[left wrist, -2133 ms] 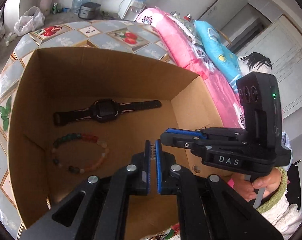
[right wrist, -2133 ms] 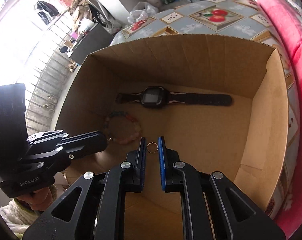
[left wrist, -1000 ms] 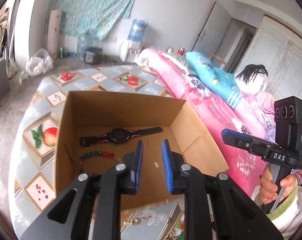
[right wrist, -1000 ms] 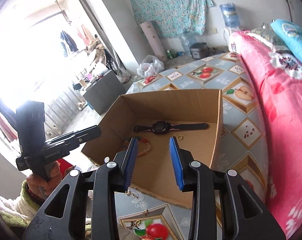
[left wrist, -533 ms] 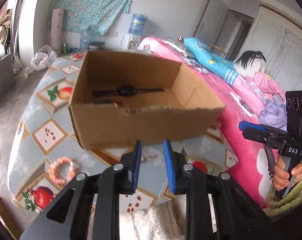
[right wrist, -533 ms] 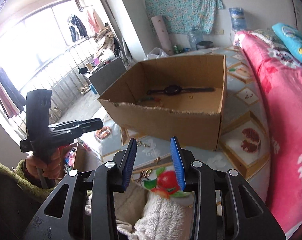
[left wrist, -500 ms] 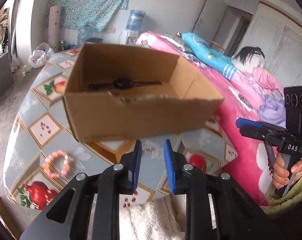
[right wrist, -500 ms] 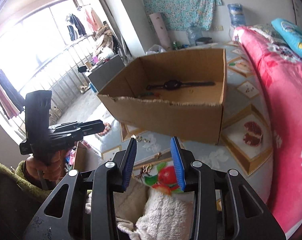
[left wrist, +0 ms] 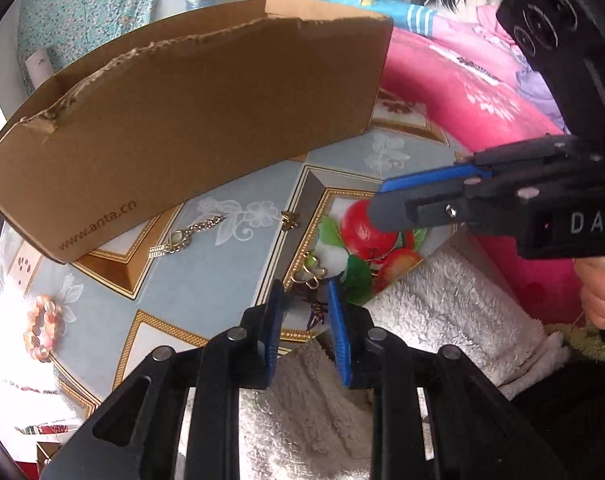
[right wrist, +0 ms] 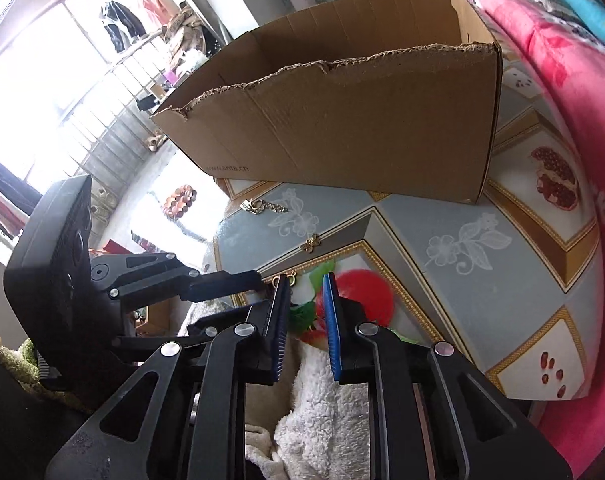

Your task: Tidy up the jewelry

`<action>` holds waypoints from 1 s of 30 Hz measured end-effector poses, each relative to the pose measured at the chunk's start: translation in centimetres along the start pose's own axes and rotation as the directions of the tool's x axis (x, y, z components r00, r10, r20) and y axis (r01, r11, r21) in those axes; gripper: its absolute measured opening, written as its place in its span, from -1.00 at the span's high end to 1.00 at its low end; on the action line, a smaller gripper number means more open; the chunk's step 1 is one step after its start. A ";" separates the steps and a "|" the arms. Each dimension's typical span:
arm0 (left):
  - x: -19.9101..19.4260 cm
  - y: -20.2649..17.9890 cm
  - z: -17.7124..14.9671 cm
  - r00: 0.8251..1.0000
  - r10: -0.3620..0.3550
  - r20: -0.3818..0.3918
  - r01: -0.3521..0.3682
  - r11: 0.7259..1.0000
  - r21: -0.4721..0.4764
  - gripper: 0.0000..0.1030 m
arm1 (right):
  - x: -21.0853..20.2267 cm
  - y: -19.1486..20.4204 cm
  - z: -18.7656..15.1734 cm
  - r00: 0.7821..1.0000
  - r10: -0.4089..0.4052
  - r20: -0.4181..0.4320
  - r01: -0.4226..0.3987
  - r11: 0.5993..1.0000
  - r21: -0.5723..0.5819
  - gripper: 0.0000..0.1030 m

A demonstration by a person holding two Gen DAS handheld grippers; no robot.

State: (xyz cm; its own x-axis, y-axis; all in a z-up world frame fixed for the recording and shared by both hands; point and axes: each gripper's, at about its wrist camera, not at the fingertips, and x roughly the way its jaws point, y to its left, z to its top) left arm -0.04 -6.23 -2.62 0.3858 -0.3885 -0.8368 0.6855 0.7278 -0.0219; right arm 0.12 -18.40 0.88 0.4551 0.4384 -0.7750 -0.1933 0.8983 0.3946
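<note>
My left tongs [left wrist: 302, 292] stand apart, empty, low in the frame's centre, just short of a small gold wire earring with a green bead [left wrist: 310, 268] lying on the glossy fruit-print tablecloth [left wrist: 230, 288]. Three more loose pieces lie there: a gold chain bracelet [left wrist: 186, 234], a tiny gold flower stud [left wrist: 289, 220] and, at far left, one pink beaded bracelet [left wrist: 42, 330]. My right tongs [right wrist: 306, 292] are also apart and empty. The torn-edged brown cardboard box [left wrist: 190, 108] fills the upper frame.

Box [left wrist: 206, 120] near wall, lower corner: "www.anta.cn", also legible in the right wrist view. Right gripper [left wrist: 386, 204] body: "DAS".
</note>
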 end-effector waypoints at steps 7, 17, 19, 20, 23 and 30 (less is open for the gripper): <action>0.6 0.4 0.8 1.000 0.030 0.009 -0.030 0.999 0.014 0.64 | 0.3 -0.7 0.1 1.000 -0.006 -0.002 0.006 1.000 0.011 0.69; 0.7 1.9 1.1 1.000 0.011 0.021 -0.010 0.999 -0.049 0.70 | 1.0 -1.3 0.1 1.000 0.014 0.001 -0.014 0.999 0.046 0.67; 0.5 1.8 1.0 1.000 0.000 0.021 0.001 0.999 -0.050 0.70 | 1.1 -1.4 0.2 1.000 0.016 0.001 -0.016 0.999 0.047 0.67; 0.5 1.8 0.9 1.000 0.001 0.017 0.000 0.999 -0.050 0.70 | 1.2 -1.4 0.2 1.000 0.018 -0.001 -0.018 0.999 0.048 0.67; 0.9 1.7 1.0 1.000 0.015 0.005 -0.015 0.999 -0.051 0.70 | 1.4 -1.5 0.2 1.000 0.026 -0.006 -0.026 0.998 0.050 0.66; 1.1 1.5 1.3 1.000 0.022 0.002 -0.022 0.999 -0.042 0.70 | 1.6 -0.9 0.4 1.000 0.015 -0.006 -0.015 0.999 0.031 0.65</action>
State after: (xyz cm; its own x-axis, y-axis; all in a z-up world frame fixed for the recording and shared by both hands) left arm 2.18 -6.29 -2.84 0.4019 -0.3738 -0.8359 0.6504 0.7592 -0.0267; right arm 1.35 -18.51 -0.57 0.4467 0.4518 -0.7723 -0.1725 0.8904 0.4212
